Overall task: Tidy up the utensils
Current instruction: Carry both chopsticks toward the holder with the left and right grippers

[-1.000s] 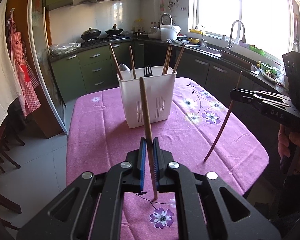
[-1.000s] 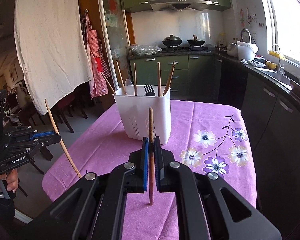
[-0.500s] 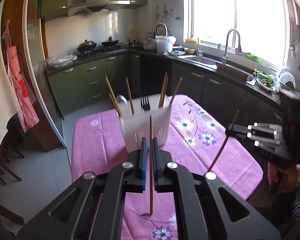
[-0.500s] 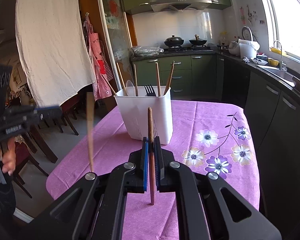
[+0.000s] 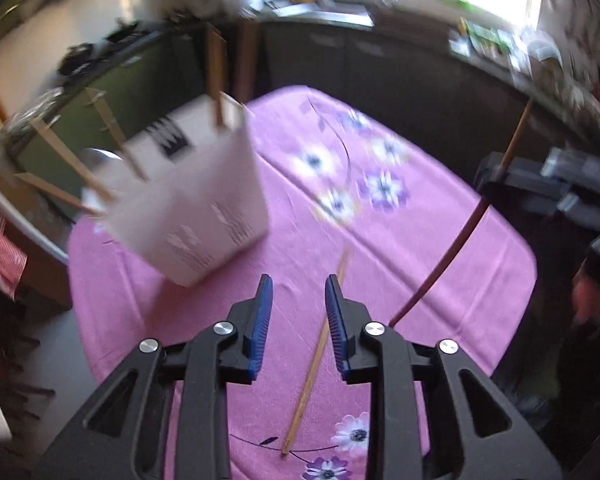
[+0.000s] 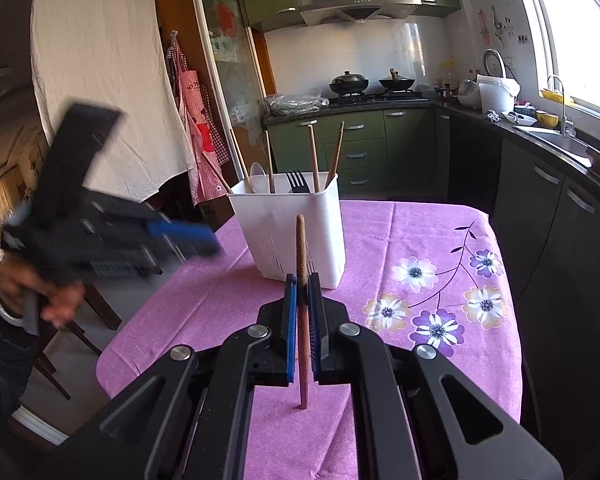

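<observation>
Off to the left of the left gripper (image 5: 297,294) stands the white utensil caddy (image 5: 204,216), already bristling with chopsticks, a fork and a spoon. That gripper's jaws have just been opening, and nothing is pressed between them now; a pale chopstick (image 5: 314,354) lies on the pink tablecloth (image 5: 440,264) just under and beside its right finger, so it looks dropped short of the caddy. To put things right, I'd say the open jaws should come down square across that stick and close on its middle. Further right, the right gripper (image 6: 303,280) stays clamped on a darker chopstick (image 6: 302,320), upright, the caddy straight ahead of its tips.
</observation>
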`<state>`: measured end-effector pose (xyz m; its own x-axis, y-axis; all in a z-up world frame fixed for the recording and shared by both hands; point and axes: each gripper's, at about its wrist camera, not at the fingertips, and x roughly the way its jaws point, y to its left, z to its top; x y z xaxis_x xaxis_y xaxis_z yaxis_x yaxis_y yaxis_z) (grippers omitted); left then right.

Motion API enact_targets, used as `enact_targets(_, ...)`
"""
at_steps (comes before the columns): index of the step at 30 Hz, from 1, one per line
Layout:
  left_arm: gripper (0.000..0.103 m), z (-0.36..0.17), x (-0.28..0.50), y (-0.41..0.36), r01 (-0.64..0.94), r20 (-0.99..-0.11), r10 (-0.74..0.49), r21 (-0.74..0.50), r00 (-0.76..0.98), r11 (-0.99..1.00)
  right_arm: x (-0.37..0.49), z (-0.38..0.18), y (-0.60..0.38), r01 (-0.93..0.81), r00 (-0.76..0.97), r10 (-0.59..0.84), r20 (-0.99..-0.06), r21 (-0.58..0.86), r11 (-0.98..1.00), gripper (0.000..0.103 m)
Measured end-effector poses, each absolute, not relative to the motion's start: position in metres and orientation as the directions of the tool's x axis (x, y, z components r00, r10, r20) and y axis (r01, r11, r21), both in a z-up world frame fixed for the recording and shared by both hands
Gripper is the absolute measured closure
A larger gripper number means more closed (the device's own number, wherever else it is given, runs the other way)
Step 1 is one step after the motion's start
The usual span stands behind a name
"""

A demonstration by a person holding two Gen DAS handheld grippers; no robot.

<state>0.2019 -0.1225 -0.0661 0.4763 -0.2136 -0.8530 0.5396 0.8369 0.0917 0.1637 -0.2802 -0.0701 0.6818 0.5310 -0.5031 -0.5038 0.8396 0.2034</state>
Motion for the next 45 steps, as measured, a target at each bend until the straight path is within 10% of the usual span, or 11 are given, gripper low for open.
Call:
enact_targets(16, 0.077, -0.171, 0.236, -0.179, 0.714, -0.96, -0.077, 0.145, 0.269, 0.685, 0.162, -0.071, -0.292, -0.492, 0.68, 0.53, -0.506, 0.221, 0.842, 0.097)
enact_targets(20, 0.096, -0.17, 0.237, -0.179, 0.719, -0.969, -0.118, 0.078, 0.218, 0.691, 0.164, -0.074, -0.291, -0.492, 0.676, 0.532, -0.511, 0.225, 0.841, 0.097)
enact_targets(26, 0.097, -0.17, 0.237, -0.173, 0.699, -0.969, -0.145, 0.036, 0.199, 0.714, 0.166, -0.076, -0.291, -0.492, 0.668, 0.535, -0.517, 0.231, 0.839, 0.096)
enact_targets(45, 0.097, -0.055, 0.163, -0.104, 0.589, -0.778, -0.338, 0.052, 0.53, 0.806, 0.161, -0.075, -0.288, -0.493, 0.67, 0.533, -0.517, 0.227, 0.84, 0.096)
